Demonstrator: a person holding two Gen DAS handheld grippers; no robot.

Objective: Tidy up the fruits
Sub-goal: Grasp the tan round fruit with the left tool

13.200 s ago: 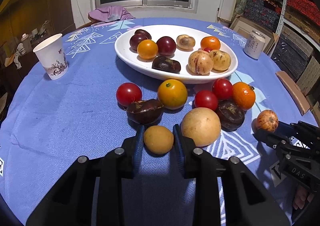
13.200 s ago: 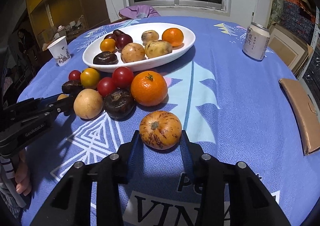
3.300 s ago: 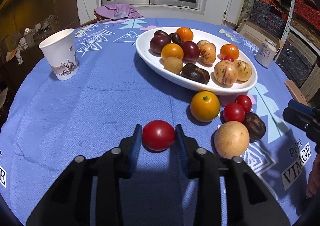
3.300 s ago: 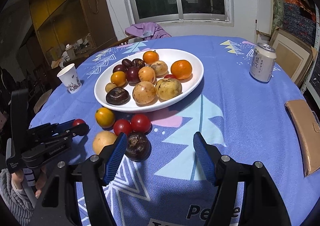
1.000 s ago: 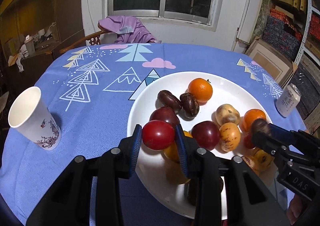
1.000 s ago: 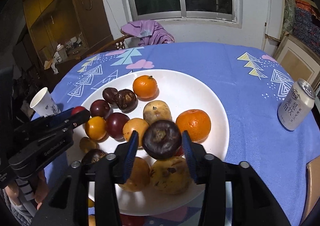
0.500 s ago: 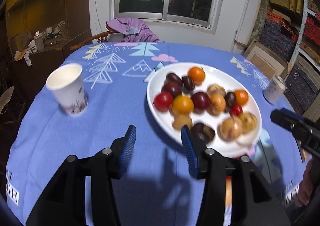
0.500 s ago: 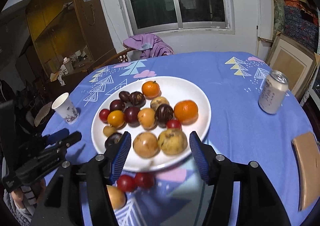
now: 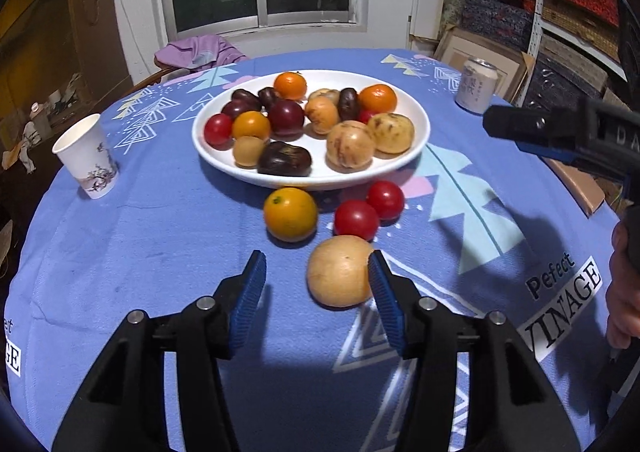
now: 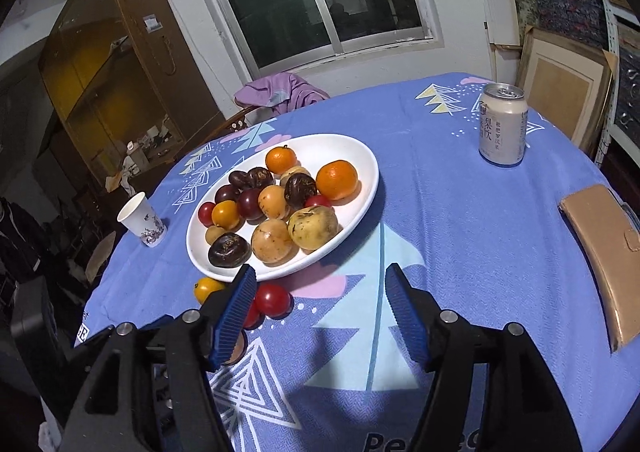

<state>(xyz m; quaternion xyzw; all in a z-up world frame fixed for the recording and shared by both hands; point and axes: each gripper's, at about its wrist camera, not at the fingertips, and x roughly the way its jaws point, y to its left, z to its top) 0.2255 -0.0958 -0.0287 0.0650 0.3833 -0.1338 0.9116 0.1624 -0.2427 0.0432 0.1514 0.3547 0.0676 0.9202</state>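
Four loose fruits on the blue patterned tablecloth (image 9: 120, 236) covering the round counter, all low-centre in the left wrist view: big tan round fruit (image 9: 339, 270), yellow-orange tomato (image 9: 290, 214), and two red cherry tomatoes (image 9: 356, 219) sitting touching each other just below the white oval plate (image 9: 420, 132). Plate loaded up at centre frame with oranges, dark plums, wrinkly dark brown fruits and speckled yellow ones.

Left gripper (image 9: 318, 288) at bottom centre, blue-padded jaws opening, tan fruit sitting between them, closer to the right-hand pad, maybe brushing it, can't say for sure. Not pinched though.

Right gripper (image 10: 320, 308) at bottom centre of its own view, jaws spread and opening wider, only tablecloth between them. One cherry tomato peeking out just beside its left-hand pad.

White paper cup (image 9: 87, 156) at the left edge, well apart from the plate. Pale drink can (image 10: 502, 124) upright at upper right, tan leather wallet (image 10: 604, 256) at the right edge.
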